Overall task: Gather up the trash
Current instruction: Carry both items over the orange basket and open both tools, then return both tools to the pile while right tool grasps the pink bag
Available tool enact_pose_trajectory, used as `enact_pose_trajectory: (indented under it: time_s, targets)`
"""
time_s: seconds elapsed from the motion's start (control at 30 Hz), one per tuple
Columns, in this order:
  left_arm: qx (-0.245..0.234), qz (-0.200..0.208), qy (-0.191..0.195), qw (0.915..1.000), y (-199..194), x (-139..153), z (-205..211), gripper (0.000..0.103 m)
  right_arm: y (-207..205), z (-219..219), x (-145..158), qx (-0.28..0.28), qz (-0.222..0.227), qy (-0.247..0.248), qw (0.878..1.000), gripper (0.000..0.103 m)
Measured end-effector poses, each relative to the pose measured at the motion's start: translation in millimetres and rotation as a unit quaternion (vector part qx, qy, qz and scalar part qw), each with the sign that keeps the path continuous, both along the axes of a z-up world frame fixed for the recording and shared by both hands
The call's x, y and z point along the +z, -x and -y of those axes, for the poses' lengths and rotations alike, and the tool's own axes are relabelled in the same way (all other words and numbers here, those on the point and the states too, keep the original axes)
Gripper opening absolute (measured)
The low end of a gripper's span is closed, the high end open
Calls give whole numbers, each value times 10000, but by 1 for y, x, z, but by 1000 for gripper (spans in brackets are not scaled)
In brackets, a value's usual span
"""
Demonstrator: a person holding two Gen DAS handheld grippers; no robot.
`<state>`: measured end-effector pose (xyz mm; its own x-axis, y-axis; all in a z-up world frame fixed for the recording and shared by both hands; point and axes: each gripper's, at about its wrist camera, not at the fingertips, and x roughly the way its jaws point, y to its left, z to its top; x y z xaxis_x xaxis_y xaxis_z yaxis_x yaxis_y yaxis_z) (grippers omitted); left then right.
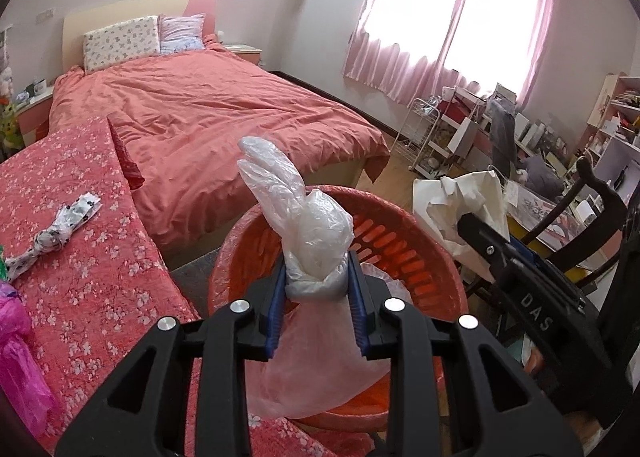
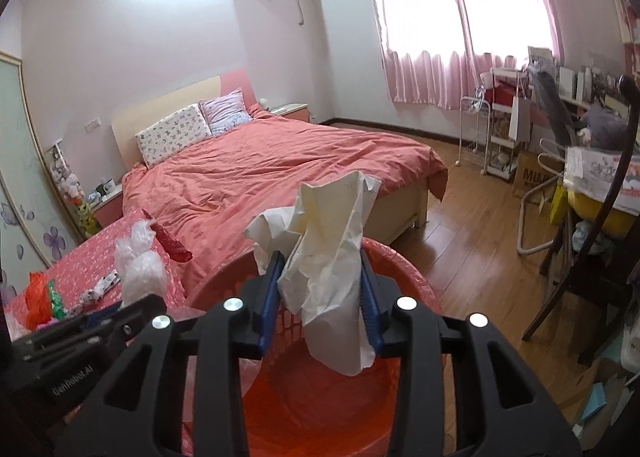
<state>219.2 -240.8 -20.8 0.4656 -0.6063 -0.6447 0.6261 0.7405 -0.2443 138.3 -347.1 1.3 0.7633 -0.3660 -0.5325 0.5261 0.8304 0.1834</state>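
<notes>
My left gripper (image 1: 317,289) is shut on a knotted clear plastic bag (image 1: 310,225) and holds it over the orange-red trash basket (image 1: 400,253). My right gripper (image 2: 322,297) is shut on a crumpled white paper bag (image 2: 332,241) and holds it over the same basket (image 2: 304,409), which is lined with thin plastic. The right gripper and its paper show in the left wrist view (image 1: 460,201) at the right. The left gripper's clear bag shows in the right wrist view (image 2: 138,265) at the left.
A floral red quilt (image 1: 80,257) at the left carries a knotted black-and-white strip (image 1: 52,233) and a pink plastic bag (image 1: 16,357); red and green scraps (image 2: 40,297) lie there too. A big bed (image 1: 208,117) lies ahead. A cluttered desk, cart and chair (image 2: 580,217) stand at the right.
</notes>
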Motion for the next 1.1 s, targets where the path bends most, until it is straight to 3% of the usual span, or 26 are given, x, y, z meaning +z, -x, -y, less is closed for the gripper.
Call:
enact_pose_trajectory:
  time_s: [0.13,0.3,0.37,0.47,0.6,0.8,0.93,1.1]
  targets:
    - [108,-93,-16,9999,-4,-5,-3,52,-4,1,-3,20,-36,-87,10000,51]
    - [236,-150,-115,9995,-6,-10,-9,57,-1,1,-4,-34,-59,-60,10000,58]
    - [325,-134,-193,9992,-6,-11,-15,60,2,-3,-3,-70,-66,78,9999,65]
    - [531,-1,-331,9980,-3,-11,-26,66,6,-11,1,-69,-53,321,9994,73]
    - [854,308,-527,9945,4,-8,-44,71,5,-26,7,-38,-44,568,9984,73]
    - [1380,472,-749,9865,11,-2,-93,80,0,-55,11,352,-105,560,9978,74]
    - [2024,530,-912,9736,15,4,-138,92,-13,-92,10,803,-242,582,9948,75]
    - [2480,770,-971,9608,26,17,-190,94,-34,-144,9,1412,-379,484,9881,76]
